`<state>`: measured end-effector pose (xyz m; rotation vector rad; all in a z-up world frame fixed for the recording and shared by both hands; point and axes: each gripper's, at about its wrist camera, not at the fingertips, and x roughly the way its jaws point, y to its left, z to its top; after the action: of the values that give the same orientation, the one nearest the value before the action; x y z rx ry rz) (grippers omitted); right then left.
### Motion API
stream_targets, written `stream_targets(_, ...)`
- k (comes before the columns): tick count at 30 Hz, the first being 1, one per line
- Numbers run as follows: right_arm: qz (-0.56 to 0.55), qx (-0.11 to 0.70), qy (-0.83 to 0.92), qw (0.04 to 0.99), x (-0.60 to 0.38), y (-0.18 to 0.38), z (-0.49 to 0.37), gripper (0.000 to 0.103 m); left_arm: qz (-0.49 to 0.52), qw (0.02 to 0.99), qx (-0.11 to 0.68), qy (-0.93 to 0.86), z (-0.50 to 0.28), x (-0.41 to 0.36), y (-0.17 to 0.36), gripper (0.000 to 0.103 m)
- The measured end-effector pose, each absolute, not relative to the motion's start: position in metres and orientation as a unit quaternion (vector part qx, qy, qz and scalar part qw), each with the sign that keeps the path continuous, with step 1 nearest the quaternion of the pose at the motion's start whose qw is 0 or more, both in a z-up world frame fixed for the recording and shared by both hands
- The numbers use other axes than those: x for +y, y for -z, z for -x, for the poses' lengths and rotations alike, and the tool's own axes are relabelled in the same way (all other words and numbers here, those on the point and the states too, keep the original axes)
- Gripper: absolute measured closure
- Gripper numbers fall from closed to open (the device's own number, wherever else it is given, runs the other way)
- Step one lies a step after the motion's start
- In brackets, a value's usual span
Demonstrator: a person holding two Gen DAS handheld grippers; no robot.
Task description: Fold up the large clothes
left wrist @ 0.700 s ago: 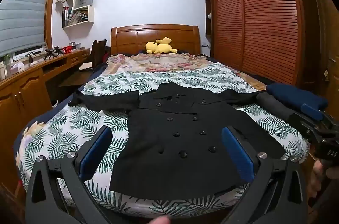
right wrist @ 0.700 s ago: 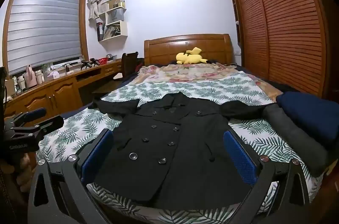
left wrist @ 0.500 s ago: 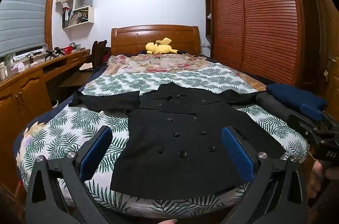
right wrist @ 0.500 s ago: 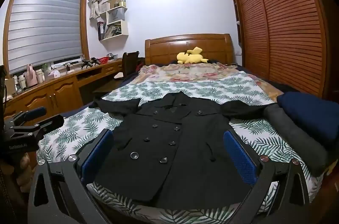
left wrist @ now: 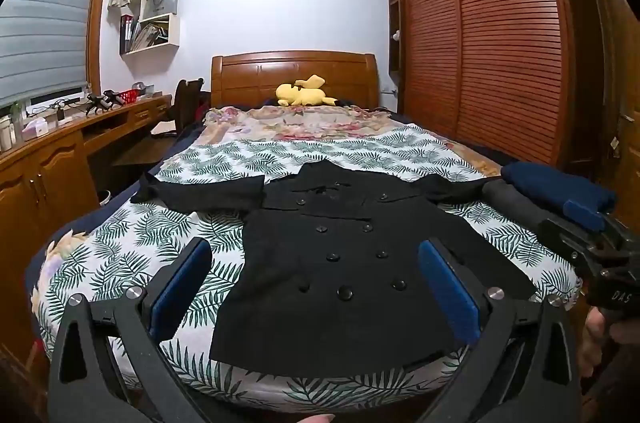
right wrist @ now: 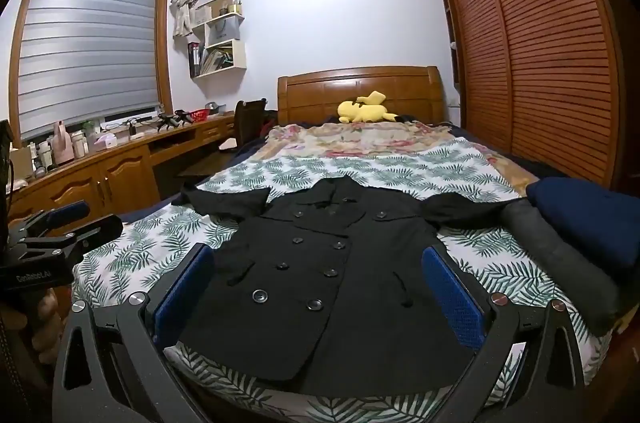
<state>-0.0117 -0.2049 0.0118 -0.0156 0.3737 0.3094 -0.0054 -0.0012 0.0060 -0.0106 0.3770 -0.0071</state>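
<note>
A black double-breasted coat lies flat, front up, sleeves spread, on the leaf-print bedspread, just ahead of and below both grippers. The left gripper hangs released, jaws wide, holding nothing; the right gripper likewise; both tilt slightly downward toward the hem.

1. Coat lay flat on the near half of the bed, collar toward the headboard, hem at the near edge, sleeves spread out to both sides
2. Two folded garments sat at the bed's right edge, beside the right sleeve
3. Plush toy rested at the bed's head, against the headboard
4. Desk ran along the left wall under the window; wall shelves hung above it
5. Wardrobe stood right of the bed
</note>
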Motion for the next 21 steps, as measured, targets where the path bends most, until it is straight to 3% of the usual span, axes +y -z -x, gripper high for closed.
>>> stream_targets(21, 0.005, 0.182, -0.157, 0.971, -0.2050, -0.0118, 0.0133, 0.000, 0.002, 0.984, 0.176, 0.003, 0.0134, -0.0057, -0.0128, 0.000)
